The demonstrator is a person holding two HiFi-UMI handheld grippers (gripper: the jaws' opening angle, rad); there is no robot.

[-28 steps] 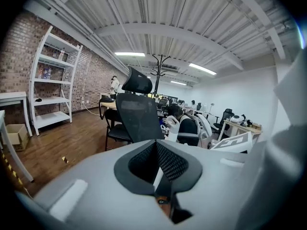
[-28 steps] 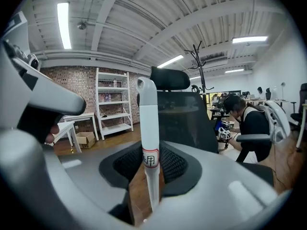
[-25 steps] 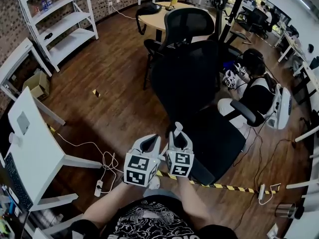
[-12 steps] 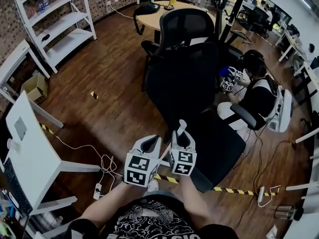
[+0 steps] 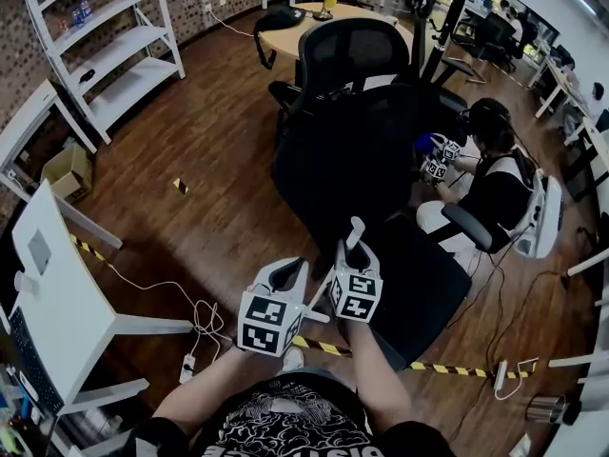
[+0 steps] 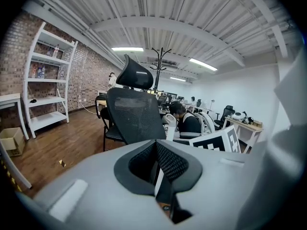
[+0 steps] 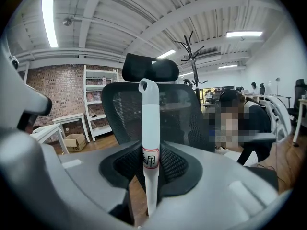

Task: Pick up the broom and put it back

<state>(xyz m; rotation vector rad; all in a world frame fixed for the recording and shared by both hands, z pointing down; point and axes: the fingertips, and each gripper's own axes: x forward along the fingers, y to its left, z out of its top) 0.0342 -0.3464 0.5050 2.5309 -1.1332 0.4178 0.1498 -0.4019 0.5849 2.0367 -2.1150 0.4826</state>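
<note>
- In front of the person's chest, low centre of the head view: both grippers side by side, near each other, marker cubes facing the camera.
- right gripper (image 5: pixel 351 252): jaws clamped on the white handle of the broom (image 7: pixel 148 128), pads pressing it from both sides.
- Broom's long axis runs along the jaws. The handle end points fwd and away from the person, toward the black mesh office chair (image 5: pixel 352 160).
- In the right gripper view the handle stands upright at mid-frame. Its rounded tip w/ a hang hole is at the top, in front of the chair's backrest.
- A red-edged label w/ 1 character sits on the handle just above the pads.
- Head view shows only a short stub of handle past the fingertips. The brush end isn't seen in any view.
- left gripper (image 5: pixel 288 274): jaws drawn nearly together, holding nothing that can be made out. A thin white strip shows in the slit btwn the pads; can't tell what it is.
- Wood floor (image 5: pixel 209 169) below, w/ yellow-black tape (image 5: pixel 419 355) across it near the person's feet.
- A seated person (image 5: pixel 495 174) is right of the chair; white shelving unit (image 5: pixel 105 36) far left.
</note>
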